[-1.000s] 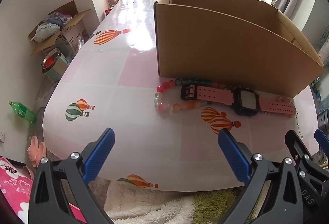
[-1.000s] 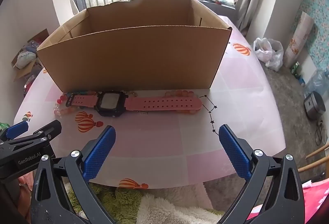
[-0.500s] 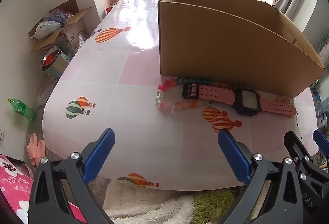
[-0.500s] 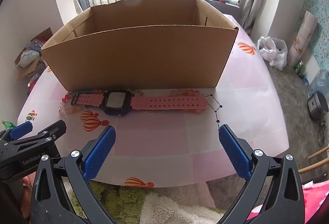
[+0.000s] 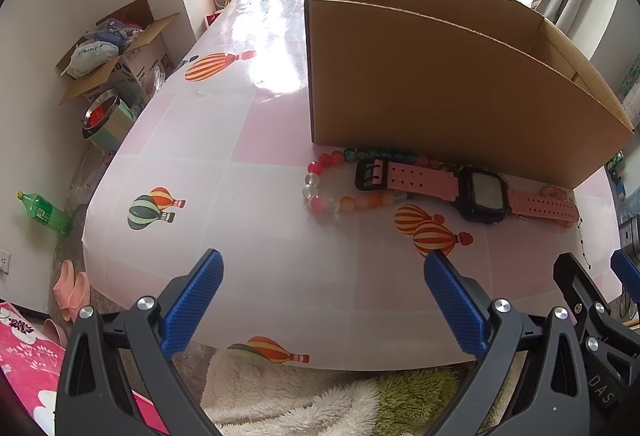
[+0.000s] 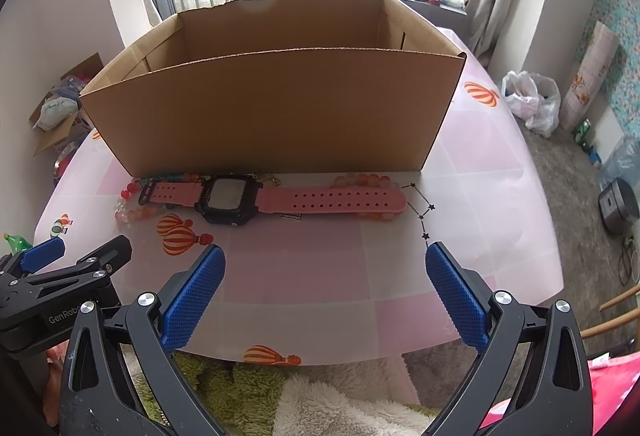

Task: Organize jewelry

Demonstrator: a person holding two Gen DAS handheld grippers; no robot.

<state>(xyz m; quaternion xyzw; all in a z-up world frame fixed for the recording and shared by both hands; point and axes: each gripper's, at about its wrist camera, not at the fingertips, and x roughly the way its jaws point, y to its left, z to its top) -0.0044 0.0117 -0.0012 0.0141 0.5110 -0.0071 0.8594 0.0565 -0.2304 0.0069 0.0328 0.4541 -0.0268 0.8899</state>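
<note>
A pink-strapped watch with a black case [image 5: 482, 195] [image 6: 228, 198] lies flat in front of an open cardboard box [image 5: 440, 92] [image 6: 276, 108]. A bracelet of red, clear and orange beads [image 5: 320, 192] [image 6: 132, 204] curls under the watch's buckle end. A second pale orange bead bracelet [image 6: 364, 180] peeks from under the long strap. A thin black star chain [image 6: 424, 212] trails off its right end. My left gripper [image 5: 320, 296] is open above the near table edge, short of the beads. My right gripper [image 6: 324, 284] is open too, nothing between its fingers.
The table [image 5: 260, 256] carries a pink-and-white cloth with balloon prints. A fluffy rug [image 6: 320, 396] lies below its near edge. A green bottle [image 5: 44, 210] and a carton of clutter [image 5: 112, 44] stand on the floor at left; a white bag [image 6: 532, 104] is at right.
Both grippers have risen and moved slightly forward, so the box and jewelry sit lower in each view. Both stay open; nothing on the table has moved.
</note>
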